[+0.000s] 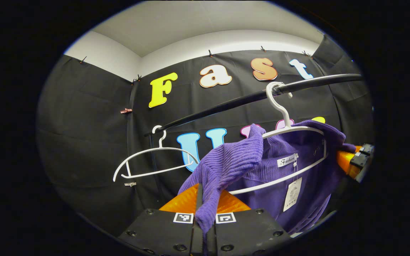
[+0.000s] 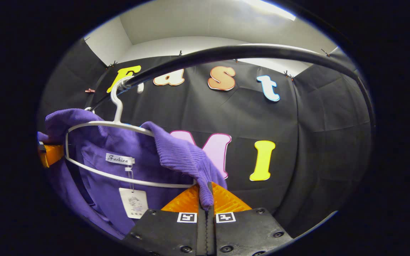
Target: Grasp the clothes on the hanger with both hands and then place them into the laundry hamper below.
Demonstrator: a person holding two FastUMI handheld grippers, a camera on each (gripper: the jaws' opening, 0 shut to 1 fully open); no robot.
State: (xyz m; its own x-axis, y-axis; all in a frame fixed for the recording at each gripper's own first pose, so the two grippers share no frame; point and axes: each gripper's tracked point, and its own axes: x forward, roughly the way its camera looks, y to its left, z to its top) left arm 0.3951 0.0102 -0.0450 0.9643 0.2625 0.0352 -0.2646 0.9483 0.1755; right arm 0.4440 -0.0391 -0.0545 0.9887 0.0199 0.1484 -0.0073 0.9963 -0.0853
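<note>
Both grippers pinch the purple sweater [image 1: 290,177] on its hanger [image 1: 290,131].
Left gripper [image 1: 204,199] and right gripper [image 2: 206,197] point upward, each clamping one shoulder under the rail [image 1: 247,97].

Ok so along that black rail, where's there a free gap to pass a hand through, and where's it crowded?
Free: the stretch of black rail between the empty white hanger and the sweater's hanger. Crowded: around the purple sweater, where the left hand-held gripper and right hand-held gripper each pinch a shoulder.
</note>
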